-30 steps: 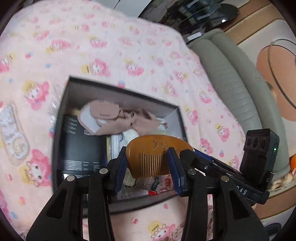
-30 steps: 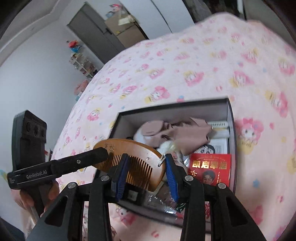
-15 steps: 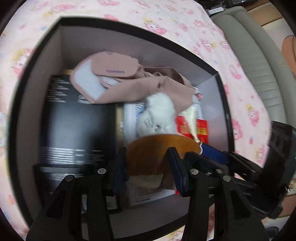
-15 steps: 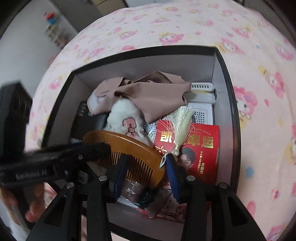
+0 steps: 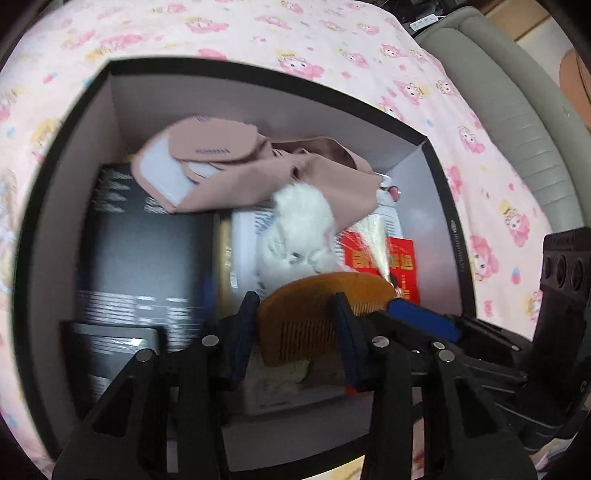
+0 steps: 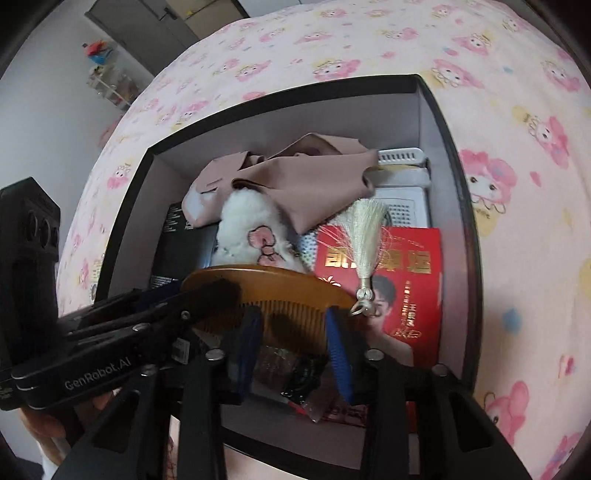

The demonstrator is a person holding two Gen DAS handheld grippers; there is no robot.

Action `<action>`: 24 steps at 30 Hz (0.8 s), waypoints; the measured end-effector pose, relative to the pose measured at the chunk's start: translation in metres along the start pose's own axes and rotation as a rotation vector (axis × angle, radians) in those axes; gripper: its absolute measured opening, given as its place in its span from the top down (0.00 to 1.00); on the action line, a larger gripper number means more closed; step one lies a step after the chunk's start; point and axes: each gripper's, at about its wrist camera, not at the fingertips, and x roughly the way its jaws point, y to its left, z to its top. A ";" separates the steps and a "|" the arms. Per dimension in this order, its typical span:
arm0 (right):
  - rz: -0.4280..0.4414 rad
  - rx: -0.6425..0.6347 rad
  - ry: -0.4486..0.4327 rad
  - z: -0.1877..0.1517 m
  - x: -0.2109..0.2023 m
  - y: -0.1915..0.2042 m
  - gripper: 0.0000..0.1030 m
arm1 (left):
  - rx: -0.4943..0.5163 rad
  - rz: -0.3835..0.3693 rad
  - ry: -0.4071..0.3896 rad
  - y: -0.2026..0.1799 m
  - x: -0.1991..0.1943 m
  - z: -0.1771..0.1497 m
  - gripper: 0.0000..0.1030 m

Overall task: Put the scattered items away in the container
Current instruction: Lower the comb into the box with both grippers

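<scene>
We hold a wooden comb (image 5: 317, 310) between our two grippers, low inside the open black box (image 5: 258, 79) that sits on the pink cartoon-print bed (image 5: 332, 33). Our left gripper (image 5: 295, 332) has the comb's one end between its blue pads, and its jaws are closing on it. Our right gripper (image 6: 293, 334) has the comb's toothed edge between its pads, and its jaws are closing too; whether the pads already press on the wood we cannot tell in either view. From the comb's right end a cream tassel (image 6: 365, 240) lies across a red envelope (image 6: 406, 288) in the box. Just behind the comb sits a white plush toy (image 6: 247, 229) with a pink bow, partly under a folded dusty-pink cloth (image 5: 229, 173). A black carton (image 5: 147, 251) lies flat along the box's left side, and a white slotted case (image 6: 402, 177) is tucked into the far right corner.
</scene>
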 end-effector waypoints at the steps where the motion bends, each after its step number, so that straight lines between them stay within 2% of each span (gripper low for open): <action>1: 0.000 0.007 -0.001 0.000 -0.001 -0.001 0.75 | -0.009 -0.018 0.004 0.000 0.002 0.000 0.66; 4: -0.024 0.012 -0.020 0.000 -0.003 -0.001 0.76 | -0.016 -0.032 -0.004 0.003 0.000 -0.002 0.66; 9: -0.145 -0.050 -0.071 -0.002 -0.008 0.012 0.75 | -0.014 -0.031 -0.091 0.005 -0.027 -0.015 0.66; 12: -0.143 -0.046 -0.029 -0.001 -0.001 0.009 0.75 | 0.021 -0.028 -0.066 -0.001 -0.027 -0.019 0.66; 15: -0.166 -0.048 0.002 0.000 0.009 0.007 0.75 | 0.033 0.023 -0.030 -0.003 -0.014 -0.012 0.67; 19: -0.150 -0.028 0.012 0.003 0.013 0.002 0.75 | 0.003 -0.014 -0.021 0.005 -0.009 -0.006 0.68; 22: -0.166 -0.023 -0.004 0.000 0.009 0.003 0.75 | 0.008 0.023 -0.054 0.004 -0.016 -0.010 0.62; 24: -0.212 -0.031 -0.034 -0.007 -0.003 0.008 0.74 | 0.024 0.051 -0.096 -0.001 -0.027 -0.017 0.57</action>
